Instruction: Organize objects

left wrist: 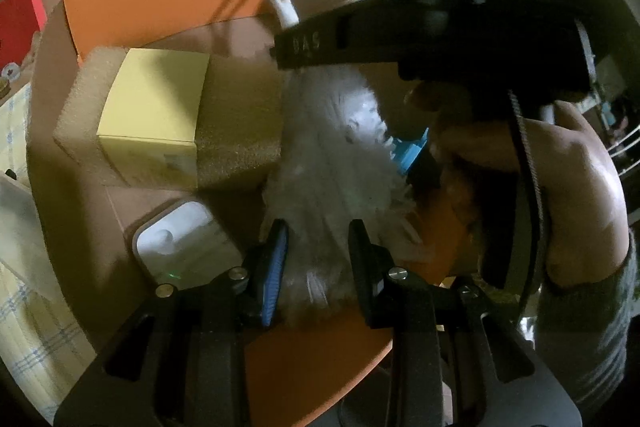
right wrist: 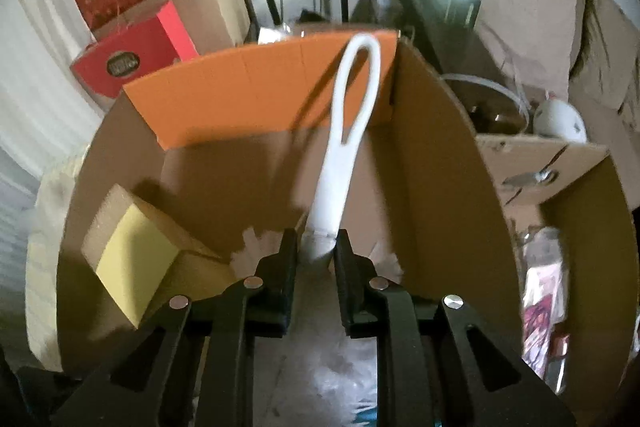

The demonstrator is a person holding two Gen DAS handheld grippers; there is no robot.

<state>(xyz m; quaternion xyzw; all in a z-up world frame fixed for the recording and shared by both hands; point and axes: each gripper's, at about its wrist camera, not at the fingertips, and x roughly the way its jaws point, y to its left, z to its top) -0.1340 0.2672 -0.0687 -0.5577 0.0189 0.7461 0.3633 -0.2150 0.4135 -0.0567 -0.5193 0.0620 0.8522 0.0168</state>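
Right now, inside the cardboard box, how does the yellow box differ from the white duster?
The yellow box is a plain hard-edged block; the white duster is long, with a looped handle and a fluffy head. The yellow box sits ungripped on a tan foam block; the duster is held, its handle base between the right gripper's fingers and its fluffy head between the left gripper's. Both are within the cardboard box with orange flaps.
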